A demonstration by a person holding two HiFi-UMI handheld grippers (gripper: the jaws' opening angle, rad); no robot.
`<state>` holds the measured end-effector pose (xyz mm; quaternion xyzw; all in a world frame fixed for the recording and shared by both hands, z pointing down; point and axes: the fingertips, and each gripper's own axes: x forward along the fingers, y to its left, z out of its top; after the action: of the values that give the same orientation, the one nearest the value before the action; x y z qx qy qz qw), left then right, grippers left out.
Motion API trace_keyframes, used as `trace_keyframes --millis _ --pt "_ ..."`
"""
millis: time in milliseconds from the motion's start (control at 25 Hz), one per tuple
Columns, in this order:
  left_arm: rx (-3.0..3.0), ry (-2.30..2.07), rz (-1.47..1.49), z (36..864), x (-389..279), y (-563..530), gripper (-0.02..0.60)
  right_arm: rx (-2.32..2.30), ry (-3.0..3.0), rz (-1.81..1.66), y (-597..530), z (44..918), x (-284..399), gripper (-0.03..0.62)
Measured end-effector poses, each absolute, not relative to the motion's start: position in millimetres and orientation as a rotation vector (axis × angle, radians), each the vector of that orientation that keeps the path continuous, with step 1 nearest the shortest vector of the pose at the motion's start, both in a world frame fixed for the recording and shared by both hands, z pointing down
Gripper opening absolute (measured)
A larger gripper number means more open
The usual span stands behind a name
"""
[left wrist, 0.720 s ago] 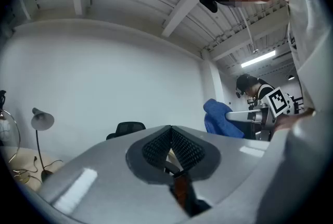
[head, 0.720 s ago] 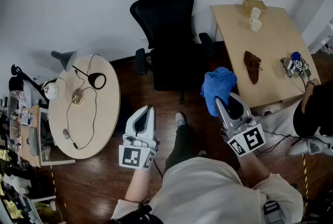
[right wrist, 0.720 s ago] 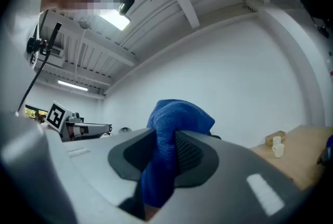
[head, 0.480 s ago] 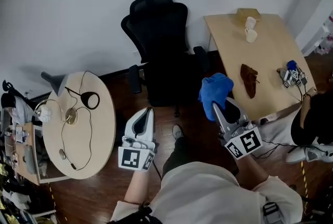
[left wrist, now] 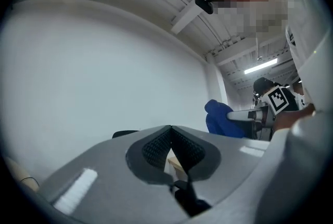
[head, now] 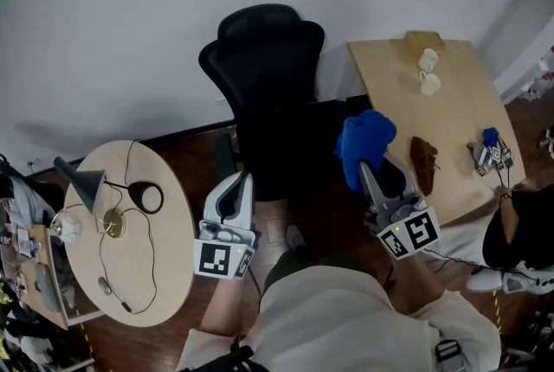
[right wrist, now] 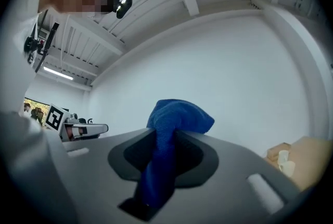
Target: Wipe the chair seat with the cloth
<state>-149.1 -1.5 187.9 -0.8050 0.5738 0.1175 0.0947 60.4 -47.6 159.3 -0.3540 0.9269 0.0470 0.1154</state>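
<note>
A black office chair stands against the wall, its seat facing me. My right gripper is shut on a blue cloth, held up over the right edge of the seat; the cloth bunches above the jaws in the right gripper view. My left gripper hangs near the seat's front left corner, jaws shut with nothing between them. From the left gripper view the cloth and the other gripper show at the right.
A round wooden table with a lamp and cables stands at the left. A rectangular wooden table at the right holds a brown rag, small cups and a box. A person sits at the far right.
The view has shifted closer to the chair. Both grippers have come nearer its seat, the right still holding the blue cloth.
</note>
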Motion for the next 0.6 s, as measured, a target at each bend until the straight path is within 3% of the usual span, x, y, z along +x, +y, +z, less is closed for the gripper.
trace_keyframes --millis 320,600 --pt "-2.441 1.767 0.294 265 -186 -138 0.031 -1.092 2.842 -0.069 -196 245 13 0.098" --pt "-2.463 1.898 0.184 421 -207 -247 0.031 -1.082 2.978 -0.426 -350 450 -26 0.098"
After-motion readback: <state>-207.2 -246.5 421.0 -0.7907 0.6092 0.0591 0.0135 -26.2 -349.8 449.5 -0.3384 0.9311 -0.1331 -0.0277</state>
